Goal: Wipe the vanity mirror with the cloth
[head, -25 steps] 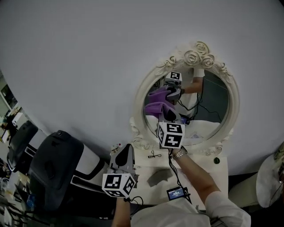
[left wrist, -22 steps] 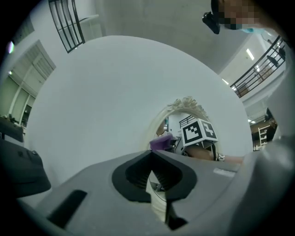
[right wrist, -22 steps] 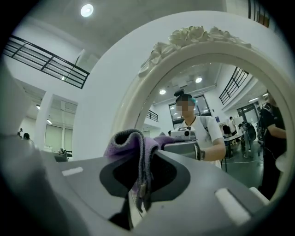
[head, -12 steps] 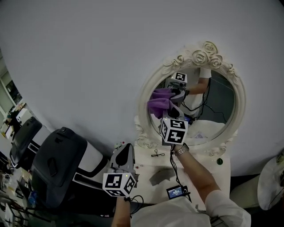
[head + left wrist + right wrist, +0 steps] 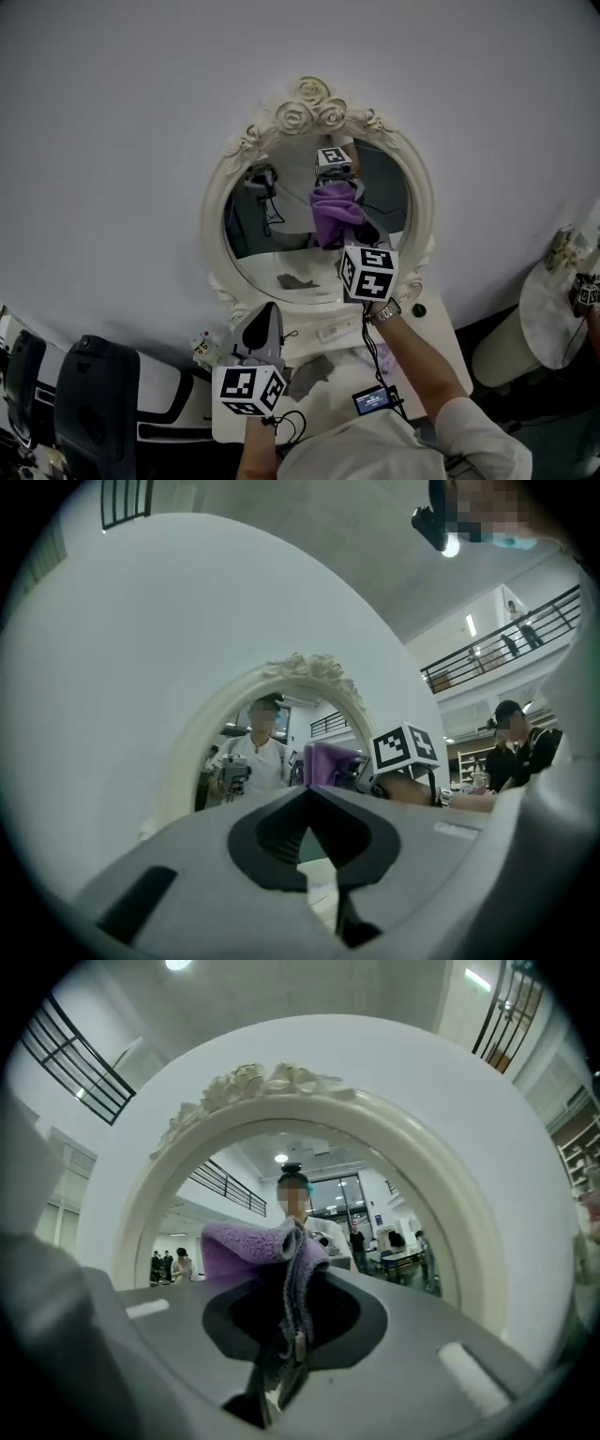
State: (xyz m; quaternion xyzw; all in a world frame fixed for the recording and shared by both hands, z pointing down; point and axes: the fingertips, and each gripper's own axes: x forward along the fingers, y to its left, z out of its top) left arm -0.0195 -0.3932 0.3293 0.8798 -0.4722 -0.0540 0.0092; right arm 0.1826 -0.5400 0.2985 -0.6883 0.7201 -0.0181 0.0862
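1. holding the purple cloth (image 5: pixel 334 223), the right gripper (image 5: pixel 352 232) has its jaws closed tight on a bunched fold of it; in the right gripper view the cloth (image 5: pixel 246 1244) stands up out of the pinched jaws of that gripper (image 5: pixel 292 1274) and a thin strip of it hangs down the seam between them.
2. the cloth sits up against the glass of the vanity mirror (image 5: pixel 277 239), right of the middle and in the upper half, where it meets its own reflection.
3. the mirror is oval, in a cream carved frame with roses (image 5: pixel 314 96) on top, and it stands at the back of a white vanity table (image 5: pixel 437 345) against a pale wall (image 5: pixel 112 141).
4. the left gripper (image 5: pixel 269 312) is low and left of the right one, over the front of the table and well apart from the glass; its jaws are together at the tips with nothing between them, as the left gripper view (image 5: pixel 307 791) shows.
5. from the left gripper view the mirror frame (image 5: pixel 201 744) rises ahead, with the right gripper's marker cube (image 5: pixel 405 750) and the cloth (image 5: pixel 326 761) in front of it.
6. a small lit screen (image 5: pixel 372 400) lies on the table near the person's right sleeve (image 5: pixel 469 422).
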